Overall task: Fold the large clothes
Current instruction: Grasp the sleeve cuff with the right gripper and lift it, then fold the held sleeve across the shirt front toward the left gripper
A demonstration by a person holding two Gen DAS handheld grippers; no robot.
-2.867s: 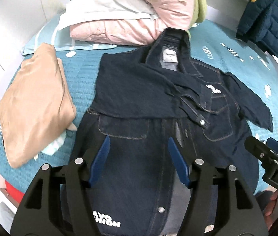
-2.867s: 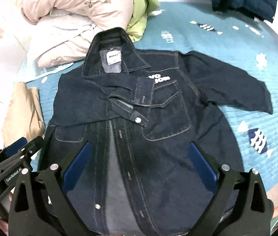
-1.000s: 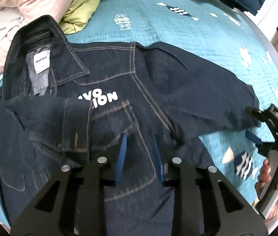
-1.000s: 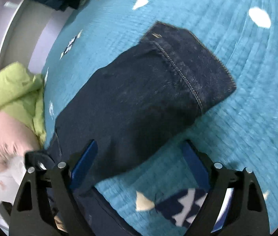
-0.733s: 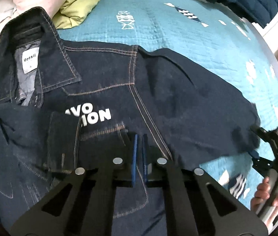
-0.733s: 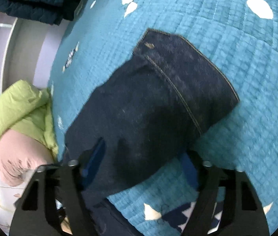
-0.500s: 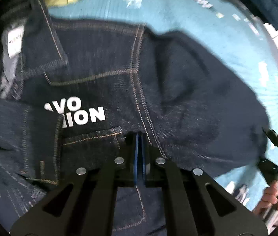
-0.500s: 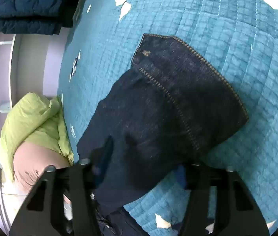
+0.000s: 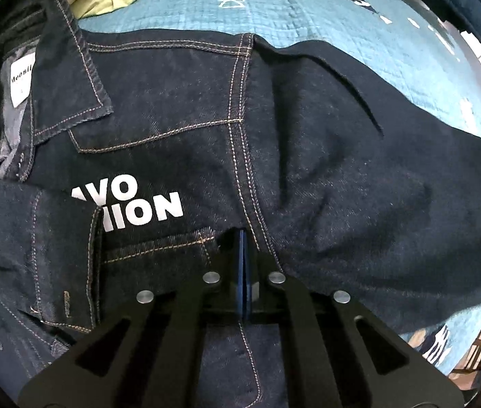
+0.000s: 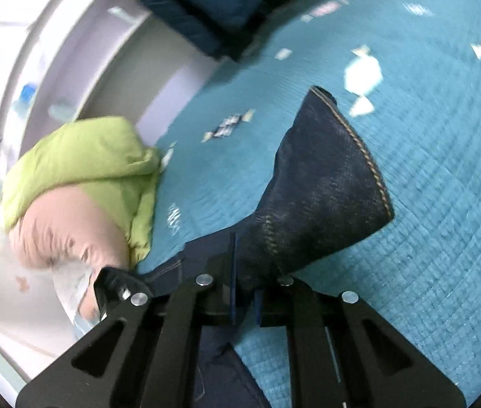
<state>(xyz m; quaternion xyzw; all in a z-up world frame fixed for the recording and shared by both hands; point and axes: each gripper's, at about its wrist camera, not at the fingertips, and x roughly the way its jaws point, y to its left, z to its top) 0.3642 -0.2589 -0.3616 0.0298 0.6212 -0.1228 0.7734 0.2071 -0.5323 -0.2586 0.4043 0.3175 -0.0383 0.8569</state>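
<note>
Dark navy denim jacket lies spread on the teal quilted bed. Left gripper points steeply down, jaws pinched together at the jacket's chest seam. Right gripper angles down, jaws closing on the jacket's sleeve cuff, which is raised off the bed.

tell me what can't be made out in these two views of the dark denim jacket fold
- Left wrist view: the closed left gripper hides whether cloth is pinched on the dark denim jacket.
- Left wrist view: the white neck label print is too small to read.
- Right wrist view: motion blur smears the teal patterned quilt; the denim sleeve cuff hides the right gripper fingers' tips.
</note>
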